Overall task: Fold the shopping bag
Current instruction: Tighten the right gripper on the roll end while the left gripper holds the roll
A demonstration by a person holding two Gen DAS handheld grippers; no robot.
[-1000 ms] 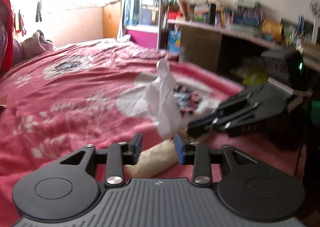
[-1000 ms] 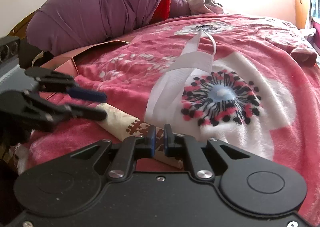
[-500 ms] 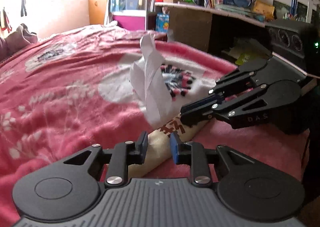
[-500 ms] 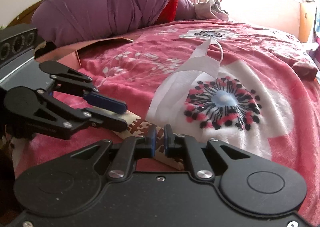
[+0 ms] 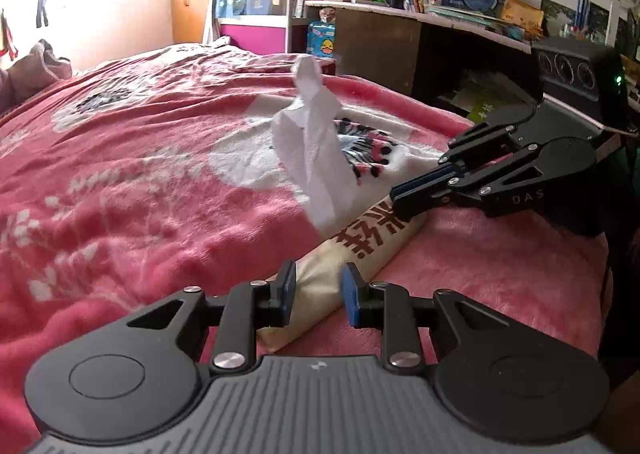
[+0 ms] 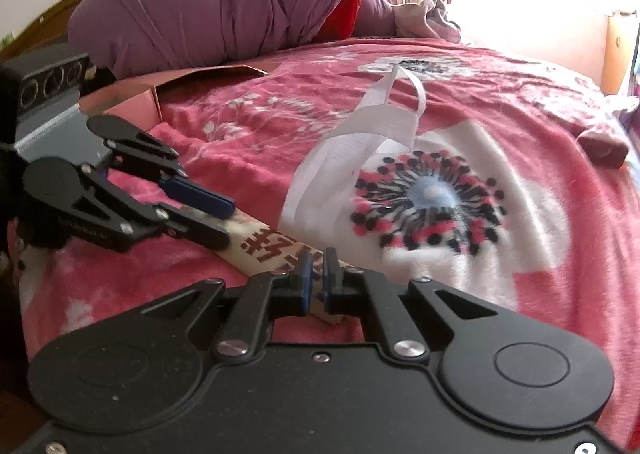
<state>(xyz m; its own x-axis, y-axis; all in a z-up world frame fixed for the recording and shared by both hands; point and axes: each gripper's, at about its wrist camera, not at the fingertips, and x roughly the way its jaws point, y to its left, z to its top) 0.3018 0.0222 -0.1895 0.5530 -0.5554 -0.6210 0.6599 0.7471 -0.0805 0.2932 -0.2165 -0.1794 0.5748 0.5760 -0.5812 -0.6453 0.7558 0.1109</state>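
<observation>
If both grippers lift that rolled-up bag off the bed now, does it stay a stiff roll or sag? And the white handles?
The rolled bag is soft cloth, so it will probably sag between the left gripper and right gripper. It looks light. The white handles are loose, thin straps; they will likely flop and dangle.

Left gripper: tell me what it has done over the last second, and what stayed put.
The left gripper has slid forward along the rolled bag, its open fingers now straddling the near end, closer to the right gripper. The right gripper stays shut on the roll's other end; the white handles still lie on the blanket.
</observation>
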